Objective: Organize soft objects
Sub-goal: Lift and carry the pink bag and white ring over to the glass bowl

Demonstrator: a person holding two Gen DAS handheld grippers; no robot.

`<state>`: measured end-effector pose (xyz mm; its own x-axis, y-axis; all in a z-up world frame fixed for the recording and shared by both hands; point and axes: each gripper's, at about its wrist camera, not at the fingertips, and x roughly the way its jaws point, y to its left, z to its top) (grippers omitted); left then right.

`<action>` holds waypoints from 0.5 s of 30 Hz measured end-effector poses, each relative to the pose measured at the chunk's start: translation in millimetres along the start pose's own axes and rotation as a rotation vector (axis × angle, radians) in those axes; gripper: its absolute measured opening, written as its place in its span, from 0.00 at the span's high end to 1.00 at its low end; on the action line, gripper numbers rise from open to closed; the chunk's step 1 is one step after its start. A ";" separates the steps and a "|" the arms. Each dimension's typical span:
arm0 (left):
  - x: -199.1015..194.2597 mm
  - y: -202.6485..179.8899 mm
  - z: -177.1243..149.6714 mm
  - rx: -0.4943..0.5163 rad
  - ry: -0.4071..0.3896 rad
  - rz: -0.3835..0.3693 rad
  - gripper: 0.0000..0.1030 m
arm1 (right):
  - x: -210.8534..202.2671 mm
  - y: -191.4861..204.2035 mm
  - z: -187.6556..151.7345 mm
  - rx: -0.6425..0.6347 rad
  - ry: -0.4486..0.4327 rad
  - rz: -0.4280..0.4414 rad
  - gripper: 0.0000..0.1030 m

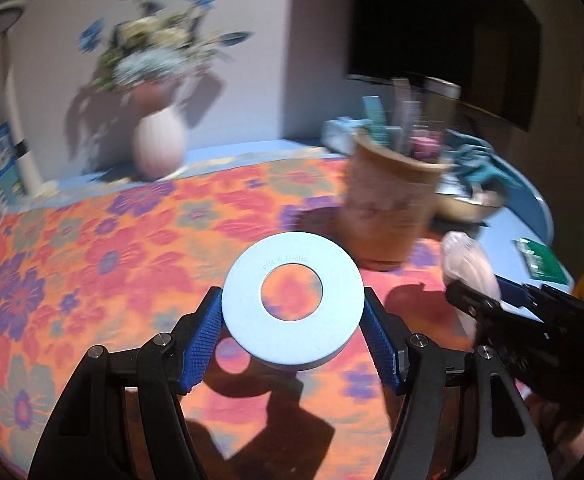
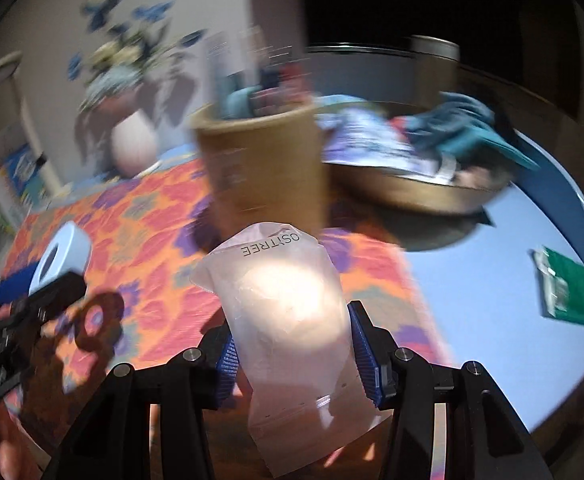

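left gripper (image 1: 292, 316) jaws pinch flat ring (image 1: 292, 300) | right gripper (image 2: 292, 340) jaws pinch pouch (image 2: 284, 304), long axis forward

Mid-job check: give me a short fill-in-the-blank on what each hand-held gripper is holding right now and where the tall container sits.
1. The left hand-held gripper is shut on a pale blue ____ with a round hole.
2. The right hand-held gripper clamps a translucent pink ____ printed with OSTREE.
3. The tan cup stands on the ____-patterned cloth.
4. The flower vase stands against the ____.

Missing words: ring; pouch; floral; wall
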<state>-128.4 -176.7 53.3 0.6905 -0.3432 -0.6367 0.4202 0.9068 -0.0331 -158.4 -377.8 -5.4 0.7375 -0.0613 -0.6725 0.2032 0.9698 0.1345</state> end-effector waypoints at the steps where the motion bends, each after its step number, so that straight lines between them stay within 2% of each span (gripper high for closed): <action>1: -2.6 -14.1 2.6 0.022 -0.005 -0.012 0.37 | -4.2 -11.0 1.5 0.027 -0.005 -0.009 0.53; 6: -9.3 -62.9 17.0 0.078 -0.019 -0.066 0.37 | -22.6 -55.1 11.0 0.123 -0.043 -0.041 0.53; 8: -8.9 -81.6 26.7 0.094 -0.025 -0.105 0.37 | -28.6 -66.9 17.3 0.148 -0.054 -0.049 0.53; 15: -5.5 -127.8 58.0 0.144 -0.070 -0.162 0.37 | -53.3 -105.7 39.7 0.197 -0.130 -0.083 0.53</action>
<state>-151.8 -304.9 105.7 0.6442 -0.5023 -0.5768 0.6051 0.7960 -0.0173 -193.6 -486.4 45.2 0.7873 -0.1810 -0.5894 0.3786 0.8964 0.2304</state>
